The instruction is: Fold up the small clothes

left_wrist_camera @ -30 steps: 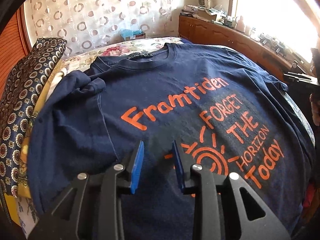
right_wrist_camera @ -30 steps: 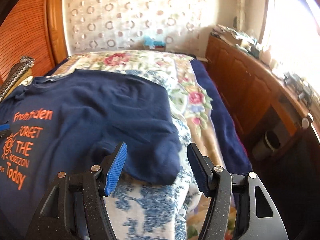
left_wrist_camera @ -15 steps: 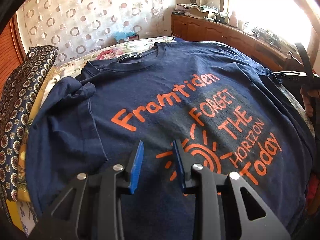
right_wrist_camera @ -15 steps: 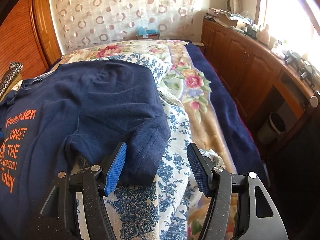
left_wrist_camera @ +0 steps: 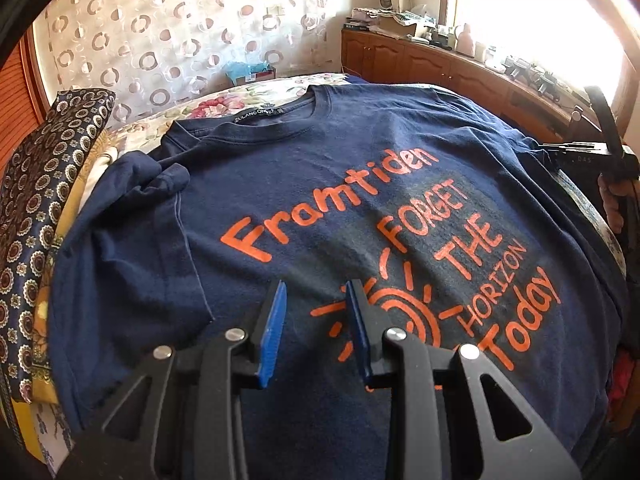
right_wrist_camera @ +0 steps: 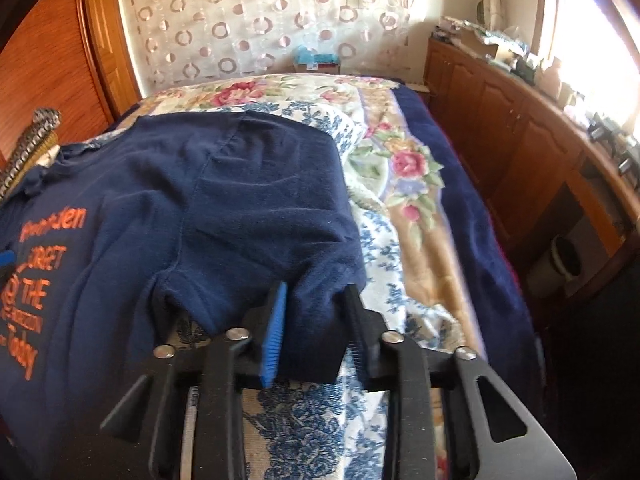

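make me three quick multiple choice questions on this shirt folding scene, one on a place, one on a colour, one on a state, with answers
1. Where does the t-shirt lie?
A. on a bed
B. on a wooden floor
C. on a chair

2. What colour is the print on the shirt?
A. white
B. orange
C. green

3. What is the right gripper doing?
A. hanging open above the shirt
B. closing on the sleeve
C. holding a pillow

Answers:
1 A, the floral bedspread shows all around it.
2 B, the lettering and the sun are orange on navy.
3 B, sleeve cloth fills the gap between its fingers, while the left gripper holds nothing.
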